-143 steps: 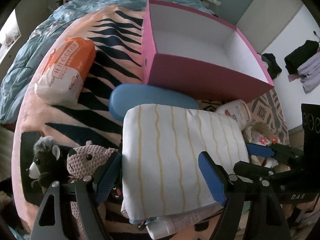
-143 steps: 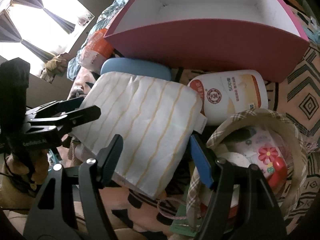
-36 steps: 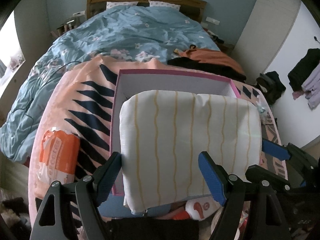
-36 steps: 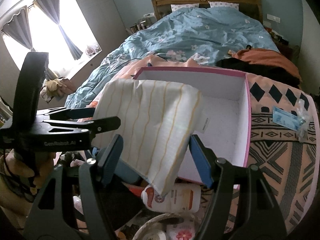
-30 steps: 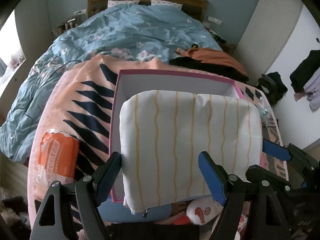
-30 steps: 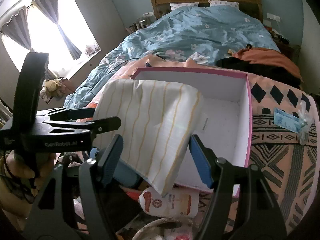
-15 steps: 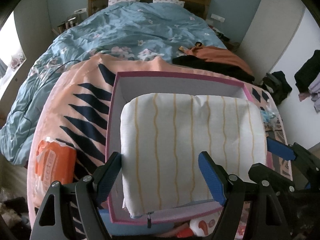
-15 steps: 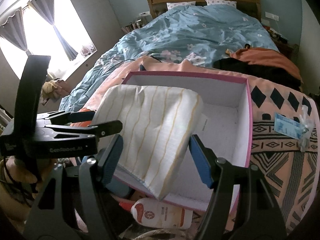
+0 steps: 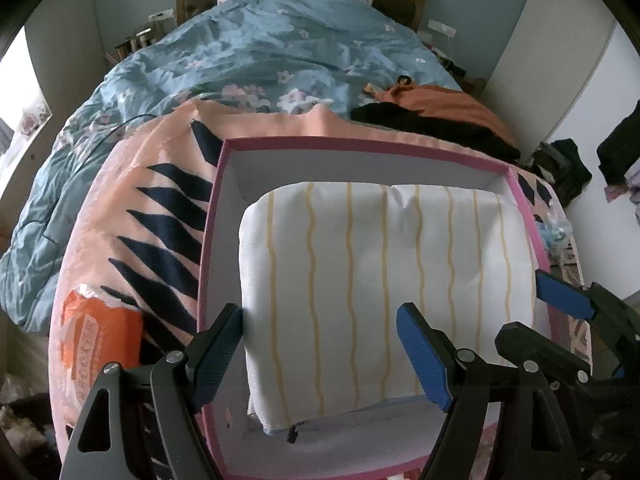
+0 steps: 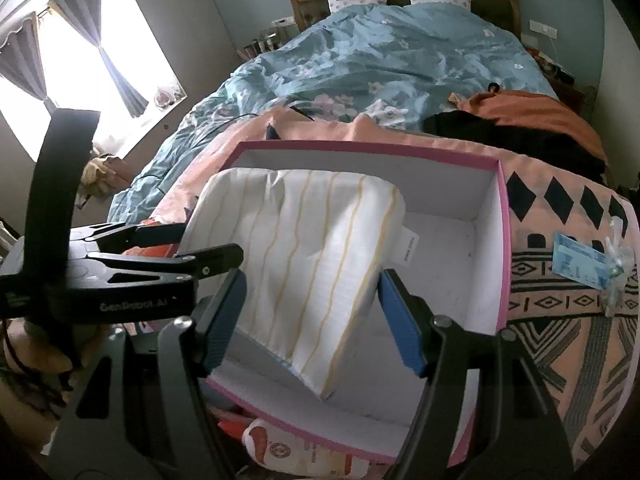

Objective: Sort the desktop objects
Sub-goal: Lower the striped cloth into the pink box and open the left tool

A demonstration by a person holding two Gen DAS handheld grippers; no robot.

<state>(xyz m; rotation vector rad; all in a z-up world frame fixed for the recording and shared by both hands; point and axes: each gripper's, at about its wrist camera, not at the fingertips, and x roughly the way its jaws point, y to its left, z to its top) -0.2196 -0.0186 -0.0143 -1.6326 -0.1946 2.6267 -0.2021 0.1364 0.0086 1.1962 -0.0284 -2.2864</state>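
Both the left hand-held gripper [image 9: 320, 354] and right hand-held gripper [image 10: 310, 318] grip the striped cushion [image 9: 384, 280]; lower it level into the pink box [image 10: 502, 240], then release together

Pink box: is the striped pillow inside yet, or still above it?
Partly in: striped pillow hangs tilted within the pink box walls, gripped by both grippers.

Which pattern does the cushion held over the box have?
White with thin wavy yellow stripes; the cushion shows best in the left wrist view.
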